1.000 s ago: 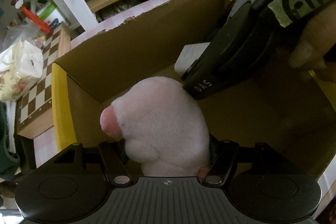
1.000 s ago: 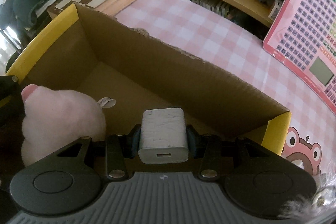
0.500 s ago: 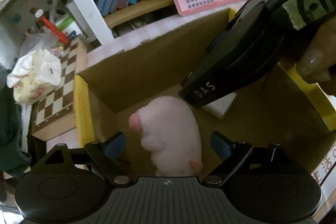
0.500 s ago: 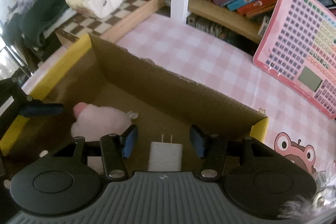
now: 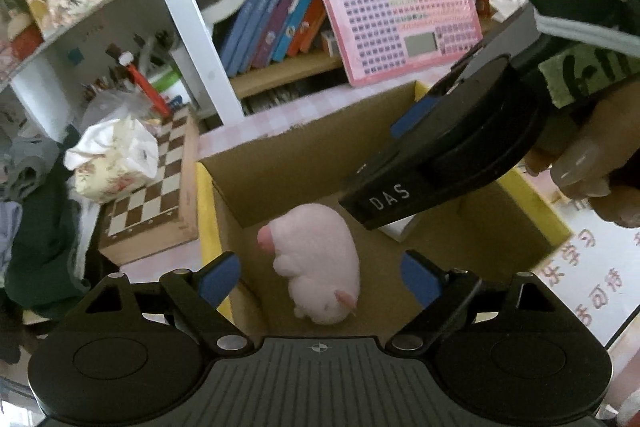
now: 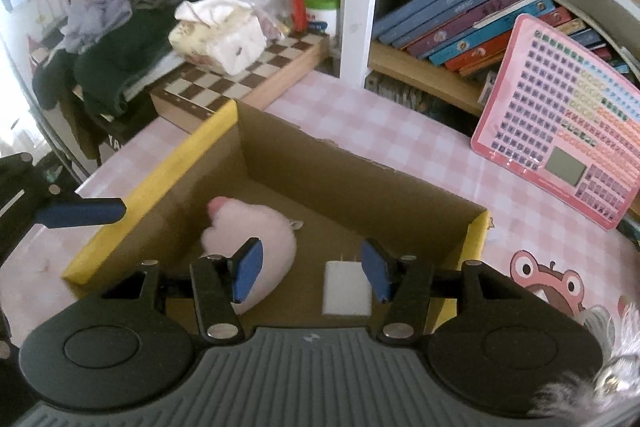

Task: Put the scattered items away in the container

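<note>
Pink plush (image 5: 316, 259) and white charger (image 6: 346, 293) now lie released in the box (image 6: 168, 175), both claws opened.

Brown cardboard box (image 6: 320, 163) with yellow end flaps; pink plush toy (image 6: 256, 239); white charger (image 6: 346, 293); pink-and-white checked surface (image 6: 400, 139).

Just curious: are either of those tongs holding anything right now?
No. Both tongs, left and right, are open; the pink plush and white charger lie in the box.

Both hand-held grippers tilt downward with jaws apart and empty: the left hand-held gripper (image 5: 320, 277) spread wide, the right hand-held gripper (image 6: 312, 269) narrower.
</note>
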`<state>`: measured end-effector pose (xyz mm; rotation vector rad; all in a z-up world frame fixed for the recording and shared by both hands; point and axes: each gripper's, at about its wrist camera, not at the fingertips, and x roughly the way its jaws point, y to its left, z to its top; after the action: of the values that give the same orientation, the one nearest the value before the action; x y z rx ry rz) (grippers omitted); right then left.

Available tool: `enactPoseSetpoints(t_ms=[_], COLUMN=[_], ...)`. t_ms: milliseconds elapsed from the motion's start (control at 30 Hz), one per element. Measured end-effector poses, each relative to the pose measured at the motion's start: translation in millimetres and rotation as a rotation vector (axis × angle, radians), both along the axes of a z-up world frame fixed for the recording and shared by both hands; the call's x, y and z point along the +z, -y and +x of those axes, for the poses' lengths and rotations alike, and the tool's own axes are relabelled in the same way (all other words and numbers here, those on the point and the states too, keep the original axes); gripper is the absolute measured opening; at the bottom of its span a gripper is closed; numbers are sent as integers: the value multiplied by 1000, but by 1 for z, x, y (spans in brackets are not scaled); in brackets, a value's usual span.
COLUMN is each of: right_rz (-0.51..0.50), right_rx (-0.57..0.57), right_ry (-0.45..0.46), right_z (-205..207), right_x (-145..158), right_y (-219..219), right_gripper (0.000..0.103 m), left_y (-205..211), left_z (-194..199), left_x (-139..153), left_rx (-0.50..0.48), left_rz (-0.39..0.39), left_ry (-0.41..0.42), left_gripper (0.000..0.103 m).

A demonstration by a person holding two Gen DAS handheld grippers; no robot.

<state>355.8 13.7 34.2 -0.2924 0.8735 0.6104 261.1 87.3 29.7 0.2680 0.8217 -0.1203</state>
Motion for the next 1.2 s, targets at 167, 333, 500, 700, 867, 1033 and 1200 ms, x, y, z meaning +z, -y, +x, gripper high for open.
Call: enactPoseSetpoints(t_ms=[167, 333, 500, 700, 867, 1033, 1200], right_rz=[18, 43, 66, 79, 95, 100, 116], right_rx=[-22, -36, -52, -72, -68, -86, -122], right_ry=[62, 117, 134, 156, 197, 192, 168], right_z=[-35, -76, -111, -149, -183, -210, -231], right_x=[17, 33, 38, 36, 30, 19, 6], right_y=[13, 31, 45, 59, 67, 77, 86], right_gripper=[53, 53, 53, 53, 53, 53, 54], left_y=[0, -4, -7, -6, -6, -8, -7], left_z=[-38, -77, -109, -145, -165, -182, -197], left_x=[18, 27, 28, 28, 20, 10, 4], left_rx=[-5, -1, 22, 62, 111, 146, 165], left_rz=[-13, -42, -68, -81, -111, -131, -152], left_ry=[61, 96, 111, 148, 148, 127, 119], left_gripper=[90, 90, 90, 91, 94, 94, 94])
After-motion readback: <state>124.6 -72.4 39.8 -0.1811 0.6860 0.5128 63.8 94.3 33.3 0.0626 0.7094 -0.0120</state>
